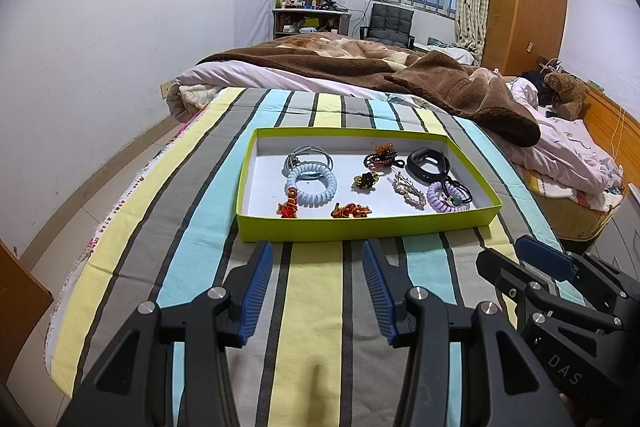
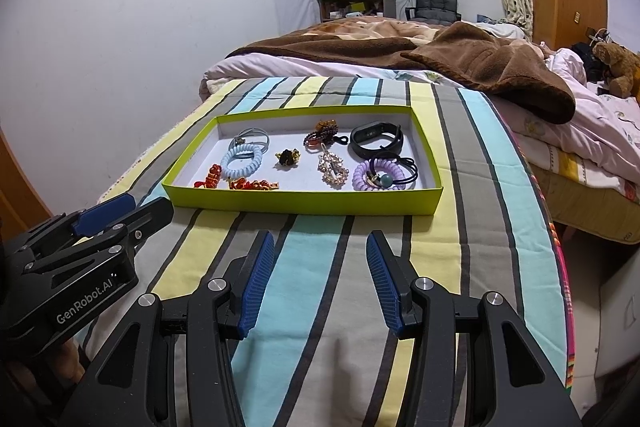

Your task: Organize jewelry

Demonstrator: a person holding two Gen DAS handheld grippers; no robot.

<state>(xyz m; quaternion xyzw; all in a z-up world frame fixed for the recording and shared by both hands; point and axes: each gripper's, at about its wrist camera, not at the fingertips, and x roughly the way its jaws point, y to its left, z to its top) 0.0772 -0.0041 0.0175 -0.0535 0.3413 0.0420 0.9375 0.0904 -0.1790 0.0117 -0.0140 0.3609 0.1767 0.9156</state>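
A shallow lime-green box [image 1: 360, 225] [image 2: 300, 202] lies on the striped bedspread and holds the jewelry. Inside are a pale blue coil band [image 1: 311, 183] [image 2: 241, 160], red-orange charms [image 1: 351, 211] [image 2: 253, 183], a purple coil band [image 1: 440, 195] [image 2: 370, 175], a black wristband [image 1: 426, 161] [image 2: 376, 138], a sparkly hair clip [image 1: 408, 189] [image 2: 332, 165] and dark beads [image 1: 380, 157] [image 2: 320, 135]. My left gripper [image 1: 318, 251] hovers open just short of the box's near wall, nothing between its blue pads. My right gripper [image 2: 320, 241] is open and empty too, beside the left.
The striped cloth [image 1: 312, 307] covers the bed's near end; its left edge drops to the tiled floor [image 1: 80, 211]. A brown blanket [image 1: 460, 87] and rumpled bedding lie beyond the box. A wardrobe [image 1: 524, 7], a chair and a cluttered shelf stand at the far wall.
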